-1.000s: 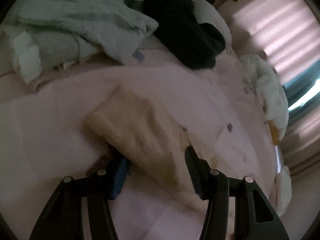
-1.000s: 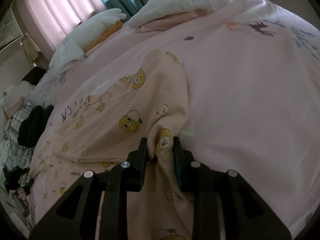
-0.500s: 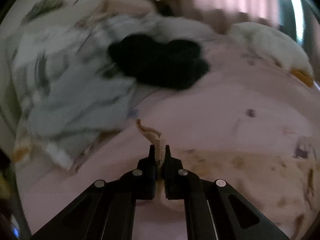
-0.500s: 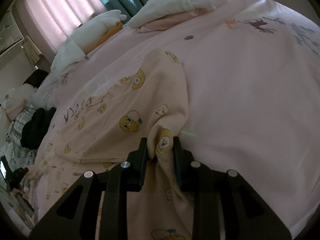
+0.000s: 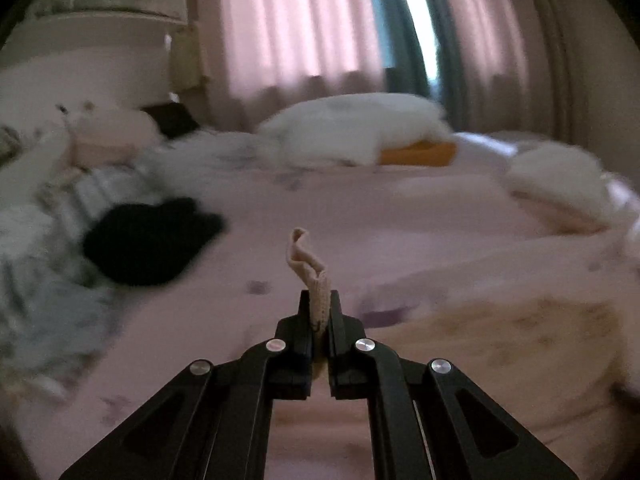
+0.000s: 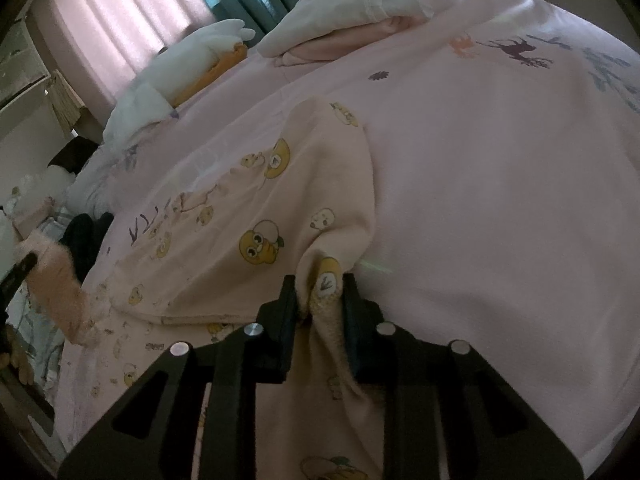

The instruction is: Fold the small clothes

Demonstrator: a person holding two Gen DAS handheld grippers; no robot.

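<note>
Left gripper [image 5: 319,307] clenched on a ribbed cuff or hem of the cream garment [image 5: 313,276]; the pinched strip sticks up past the fingertips and curls over at the top. Right gripper [image 6: 319,294] also clenched on the same kind of fabric, grasping a bunched fold of the cream garment [image 6: 256,216] with a yellow cartoon print caught between the jaws. Garment is pale cream with yellow duck or chick prints, spread over the pink bedspread [image 6: 500,184], lying mostly flat up and left of the right gripper, with one edge folded over itself. In the right wrist view the far left edge of the garment is lifted off the bed toward a dark gripper part at the frame edge, blurred. Left wrist view is motion-blurred; the garment shows as a cream mass low right, on the bedspread. Black clothing item [image 5: 148,240] lies on the bed left of the left gripper, well apart from it, beside a heap of pale grey-blue and striped clothes [image 5: 44,276]. White pillow on an orange one [image 5: 360,136] near the pink curtains [image 5: 296,28]. Folded white and pink pile [image 6: 352,12] at the far side of the bed in the right view.
</note>
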